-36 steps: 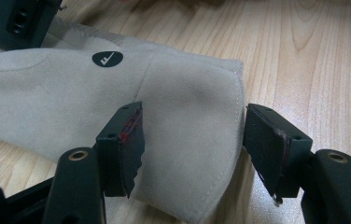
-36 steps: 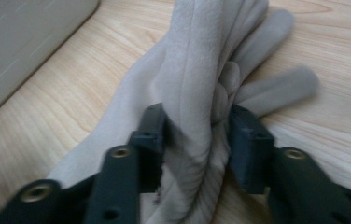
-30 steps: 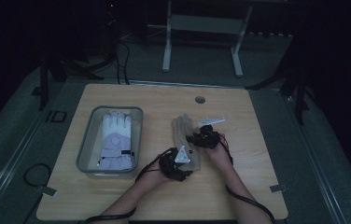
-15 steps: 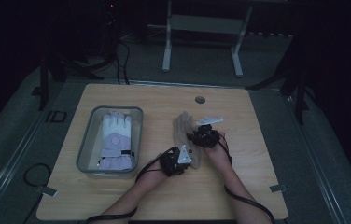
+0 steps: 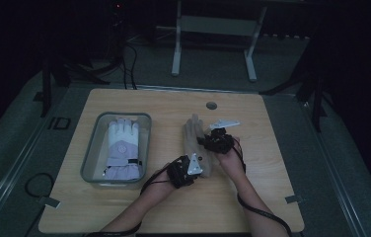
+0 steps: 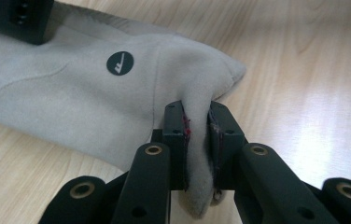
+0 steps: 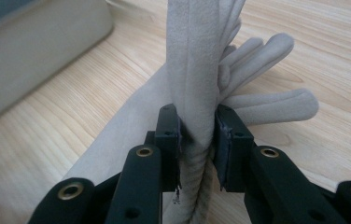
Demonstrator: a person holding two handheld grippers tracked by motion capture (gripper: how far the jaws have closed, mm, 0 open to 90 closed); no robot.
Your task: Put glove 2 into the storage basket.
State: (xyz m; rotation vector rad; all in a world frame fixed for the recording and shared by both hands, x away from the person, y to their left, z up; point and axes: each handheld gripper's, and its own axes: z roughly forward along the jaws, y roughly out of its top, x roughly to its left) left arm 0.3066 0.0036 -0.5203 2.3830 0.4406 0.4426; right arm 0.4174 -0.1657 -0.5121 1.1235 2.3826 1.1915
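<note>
One white glove (image 5: 121, 149) already lies in the grey bin (image 5: 91, 154) at centre left. Right of it, the beige glove (image 5: 196, 140) is clamped by the left gripper (image 6: 197, 128), just closed, and the right gripper (image 7: 198, 130); moving it binward likely remains.

high view: above, facing forward-down, far | gripper views: close, along fingers | shared: beige glove (image 5: 196, 143)

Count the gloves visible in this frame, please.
2. A white and lilac glove lies in the grey bin on the table's left; a beige glove is pinched by both grippers at mid-table. More could lie hidden beneath.
</note>
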